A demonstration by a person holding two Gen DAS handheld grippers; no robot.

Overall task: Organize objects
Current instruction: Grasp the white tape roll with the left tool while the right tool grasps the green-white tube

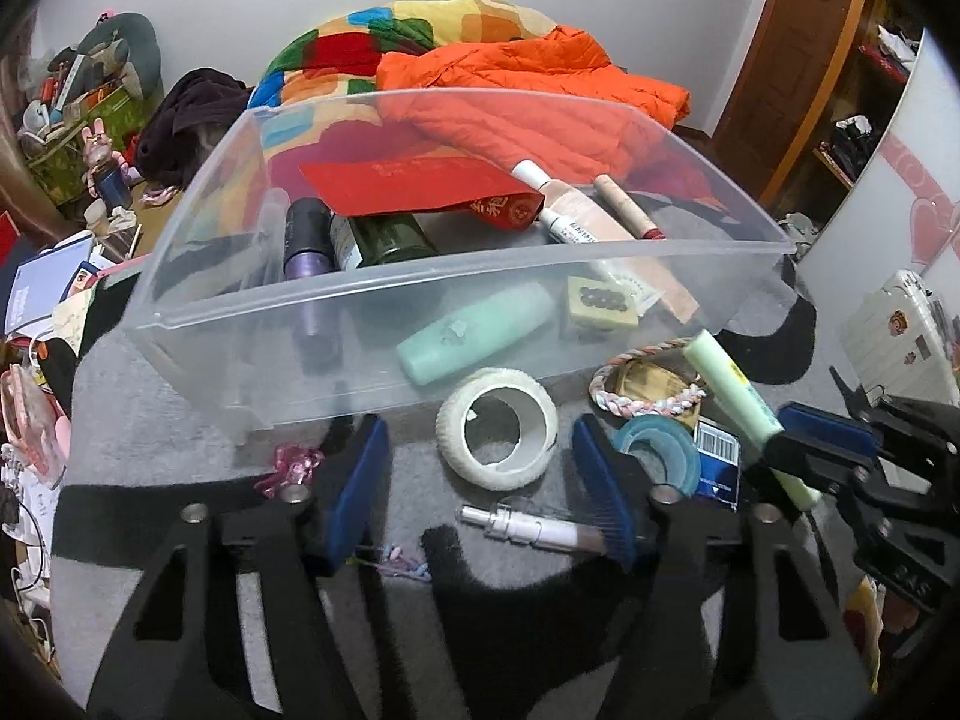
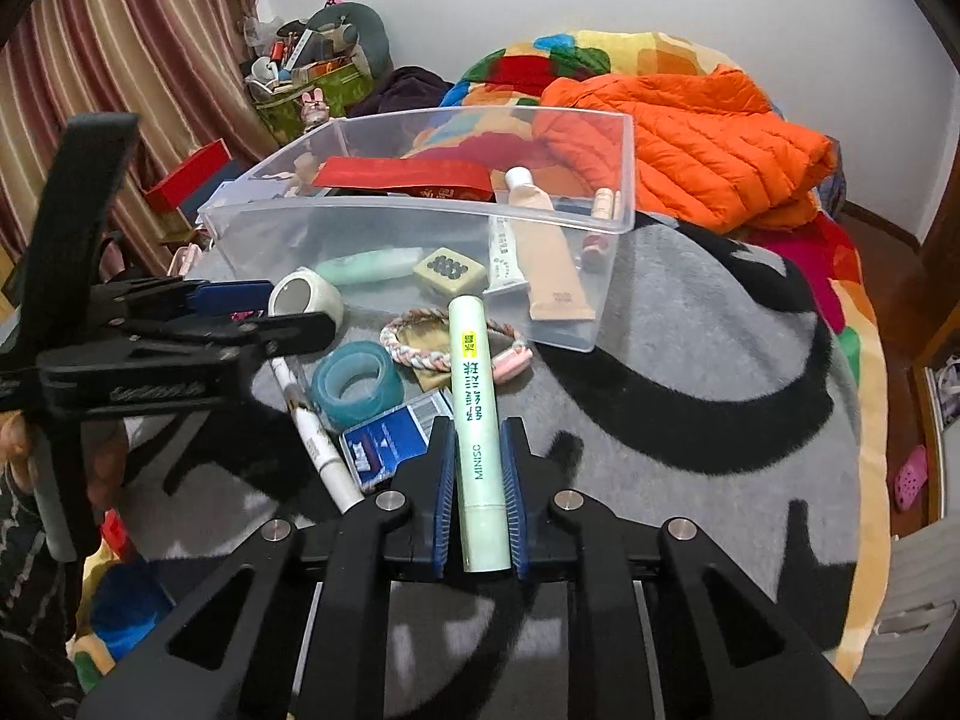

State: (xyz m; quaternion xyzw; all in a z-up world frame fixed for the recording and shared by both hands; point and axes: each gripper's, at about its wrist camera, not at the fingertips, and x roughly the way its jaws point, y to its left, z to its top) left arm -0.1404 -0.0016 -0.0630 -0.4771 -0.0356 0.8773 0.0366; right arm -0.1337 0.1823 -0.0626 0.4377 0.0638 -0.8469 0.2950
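Observation:
A clear plastic bin (image 1: 456,285) (image 2: 618,180) sits on the grey and black blanket, holding bottles, tubes, a red envelope (image 1: 414,186) and a mint bottle (image 1: 474,330). My right gripper (image 2: 477,438) is shut on a pale green tube (image 2: 475,408), held above the blanket just in front of the bin; the tube also shows in the left wrist view (image 1: 735,393). My left gripper (image 1: 480,456) is open and empty, low over a white tape roll (image 1: 498,435) and a white pen-like tube (image 1: 534,528).
In front of the bin lie a teal tape roll (image 2: 357,384), a braided ring (image 2: 447,339), a blue card box (image 2: 387,447) and a pink trinket (image 1: 291,468). An orange jacket (image 2: 690,144) lies behind the bin. Clutter stands at the left.

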